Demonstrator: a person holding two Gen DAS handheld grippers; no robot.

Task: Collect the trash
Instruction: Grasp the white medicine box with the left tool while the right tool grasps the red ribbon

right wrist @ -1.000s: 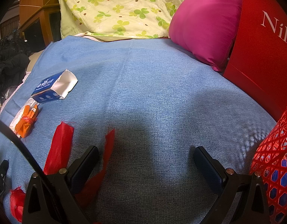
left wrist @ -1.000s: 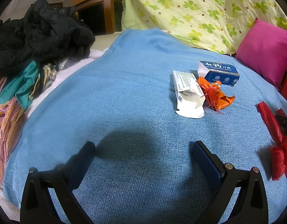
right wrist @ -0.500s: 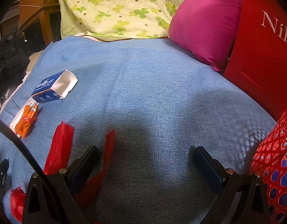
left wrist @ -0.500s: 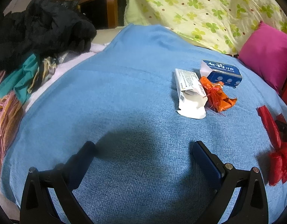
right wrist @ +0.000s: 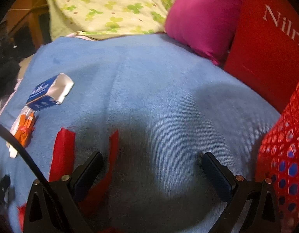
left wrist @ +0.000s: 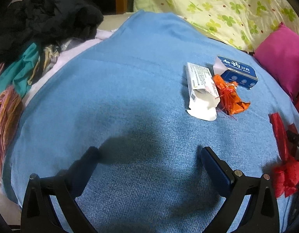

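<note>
Bare blue blanket point(left wrist: 114, 89) lies before both wide-spread, empty grippers point(left wrist: 149, 153) point(right wrist: 152, 158); boxes point(left wrist: 200, 89) cluster far right.

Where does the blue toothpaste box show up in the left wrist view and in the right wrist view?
Left wrist view: the blue toothpaste box lies upper right on the blue blanket, just beyond the orange wrapper.
Right wrist view: the same box sits at the left, its open end facing right, farther away than the orange wrapper.
Shared landmark: the magenta pillow, near the right edge in the left view and at upper right in the other.
</note>
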